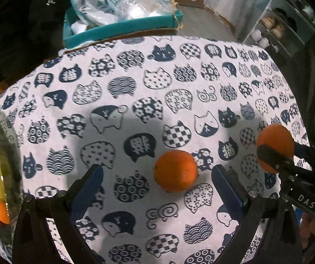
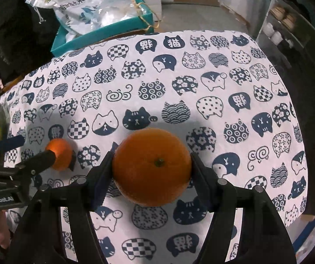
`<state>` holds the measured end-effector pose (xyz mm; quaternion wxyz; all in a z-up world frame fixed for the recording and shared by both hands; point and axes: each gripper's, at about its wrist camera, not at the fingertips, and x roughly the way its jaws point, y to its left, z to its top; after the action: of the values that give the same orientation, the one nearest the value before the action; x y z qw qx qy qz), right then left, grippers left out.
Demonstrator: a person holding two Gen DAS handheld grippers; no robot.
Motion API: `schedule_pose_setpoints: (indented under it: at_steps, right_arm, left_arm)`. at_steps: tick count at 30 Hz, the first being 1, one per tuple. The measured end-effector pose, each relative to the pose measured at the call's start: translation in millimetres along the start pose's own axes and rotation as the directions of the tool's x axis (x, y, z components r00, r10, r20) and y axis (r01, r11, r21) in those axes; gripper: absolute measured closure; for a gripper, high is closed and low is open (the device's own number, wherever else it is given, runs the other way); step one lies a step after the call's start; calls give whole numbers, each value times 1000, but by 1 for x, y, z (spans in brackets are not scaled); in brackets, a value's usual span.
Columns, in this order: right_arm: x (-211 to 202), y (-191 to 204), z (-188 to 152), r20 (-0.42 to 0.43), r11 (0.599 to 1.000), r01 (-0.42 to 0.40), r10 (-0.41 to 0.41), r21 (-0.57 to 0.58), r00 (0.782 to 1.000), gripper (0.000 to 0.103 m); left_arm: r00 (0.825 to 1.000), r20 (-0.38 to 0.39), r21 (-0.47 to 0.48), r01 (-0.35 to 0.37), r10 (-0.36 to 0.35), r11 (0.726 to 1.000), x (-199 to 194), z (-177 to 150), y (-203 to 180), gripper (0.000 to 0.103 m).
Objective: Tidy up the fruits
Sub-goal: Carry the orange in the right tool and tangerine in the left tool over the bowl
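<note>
Right tool (image 2: 152, 167) clamped on one orange (image 2: 152, 167), left tool (image 1: 157, 189) spread wide around another orange (image 1: 175, 171)

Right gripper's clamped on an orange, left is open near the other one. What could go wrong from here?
1. The right gripper pinches its held orange only at its sides; the round fruit could slip out.
2. The loose orange sits nearer the left gripper's right finger; closing off-centre could roll it away.
3. The glass bowl already holds fruit, so dropped oranges may bounce out.
</note>
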<state>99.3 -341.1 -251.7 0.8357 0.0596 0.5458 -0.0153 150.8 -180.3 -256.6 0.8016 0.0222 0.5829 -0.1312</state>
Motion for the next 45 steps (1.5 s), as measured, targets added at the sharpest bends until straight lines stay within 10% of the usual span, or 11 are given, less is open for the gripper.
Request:
schedule_pose_setpoints:
  at_steps: [12,45]
  right_arm:
    - [-4,-2,-8,5,1000,-9,9,2,1000,36]
    - [-101,42,16,233,995,-12,36,-100,972,36]
  left_arm:
    - [999,-33,42,30,-29,999,15,-5,-17,56]
    - [963,269,51,-7,-7,999,-118,-9,-5,58]
